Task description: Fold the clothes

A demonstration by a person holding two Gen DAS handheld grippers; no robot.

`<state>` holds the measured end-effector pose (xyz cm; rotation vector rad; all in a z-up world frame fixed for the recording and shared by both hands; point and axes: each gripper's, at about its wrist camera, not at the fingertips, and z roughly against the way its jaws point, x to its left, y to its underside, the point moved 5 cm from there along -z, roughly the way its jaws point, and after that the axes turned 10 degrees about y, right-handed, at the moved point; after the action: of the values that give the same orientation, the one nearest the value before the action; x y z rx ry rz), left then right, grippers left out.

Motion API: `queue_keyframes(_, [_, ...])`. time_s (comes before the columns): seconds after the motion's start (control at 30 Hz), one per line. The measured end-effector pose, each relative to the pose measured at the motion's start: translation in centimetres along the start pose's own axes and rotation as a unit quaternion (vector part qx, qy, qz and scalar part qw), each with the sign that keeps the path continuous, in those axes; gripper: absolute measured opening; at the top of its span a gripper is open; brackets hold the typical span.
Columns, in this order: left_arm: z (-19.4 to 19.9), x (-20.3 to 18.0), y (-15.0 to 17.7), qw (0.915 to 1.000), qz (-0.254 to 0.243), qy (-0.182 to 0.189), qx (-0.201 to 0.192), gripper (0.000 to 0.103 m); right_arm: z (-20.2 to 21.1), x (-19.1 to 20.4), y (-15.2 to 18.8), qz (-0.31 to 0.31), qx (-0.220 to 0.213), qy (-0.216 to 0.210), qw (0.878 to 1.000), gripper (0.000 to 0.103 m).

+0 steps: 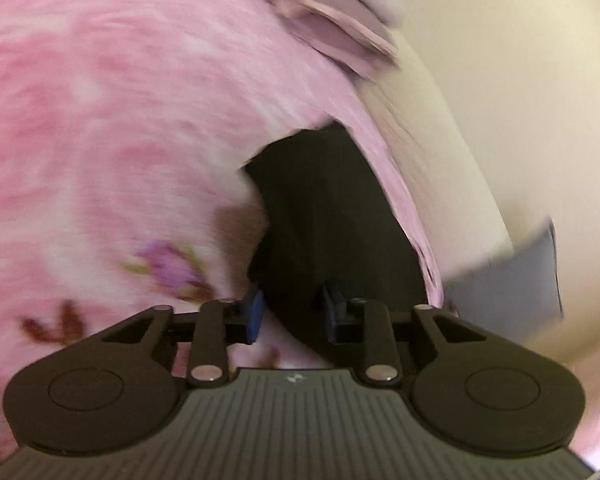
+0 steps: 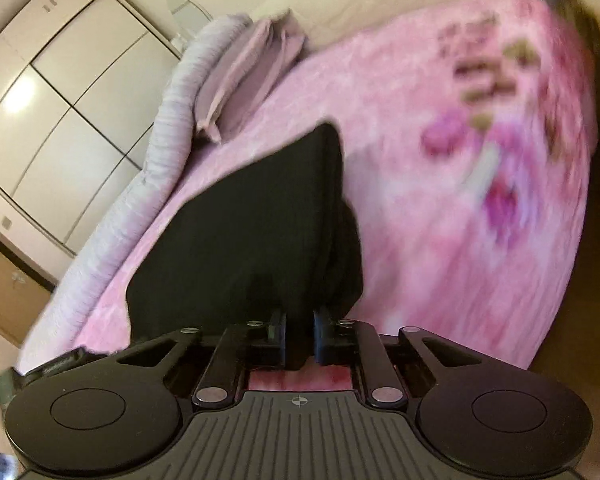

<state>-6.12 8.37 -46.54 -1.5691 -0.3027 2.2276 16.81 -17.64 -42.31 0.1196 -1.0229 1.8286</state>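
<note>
A black garment (image 1: 324,216) lies on a pink flowered blanket (image 1: 100,120). In the left wrist view my left gripper (image 1: 294,314) holds the garment's near edge between its blue pads (image 1: 255,316), shut on the cloth. In the right wrist view the same black garment (image 2: 252,224) stretches away from me as a flat dark sheet, and my right gripper (image 2: 299,332) is shut on its near edge. The pink blanket (image 2: 440,200) spreads under it. Both views are blurred by motion.
Folded lilac cloths (image 2: 252,68) and a grey ribbed cover (image 2: 172,128) lie along the bed's edge. White wardrobe doors (image 2: 60,92) stand at the left. A cream wall (image 1: 520,80) and a grey-blue item (image 1: 508,292) are off the bed's side.
</note>
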Motion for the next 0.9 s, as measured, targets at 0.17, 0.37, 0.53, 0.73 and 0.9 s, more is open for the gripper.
queue_keyframes(0.17, [0.4, -1.0, -0.1, 0.9968, -0.063, -0.034, 0.037, 0.028, -1.2, -2.7, -1.7, 0.006, 0.060, -0.011, 0.998, 0.022])
queue_keyframes(0.37, [-1.0, -2.5, -5.6, 0.9921, -0.112, -0.045, 0.034, 0.047, -1.0, -4.4, -6.7, 0.007, 0.066, -0.044, 0.997, 0.044])
queue_keyframes(0.53, [-5.6, -3.4, -10.9, 0.9893, -0.132, -0.042, 0.046, 0.054, -4.3, -2.3, -12.3, 0.025, 0.039, -0.061, 0.997, 0.054])
queue_keyframes(0.73, [-10.7, -2.3, -12.8, 0.9916, -0.113, -0.029, 0.056, 0.034, -10.6, -1.1, -13.4, 0.021, 0.060, -0.058, 0.996, 0.053])
queue_keyframes(0.9, [-13.1, -2.6, -11.9, 0.9765, -0.200, -0.053, 0.061, 0.006, -12.0, -1.3, -13.0, 0.058, 0.020, -0.016, 0.998, 0.000])
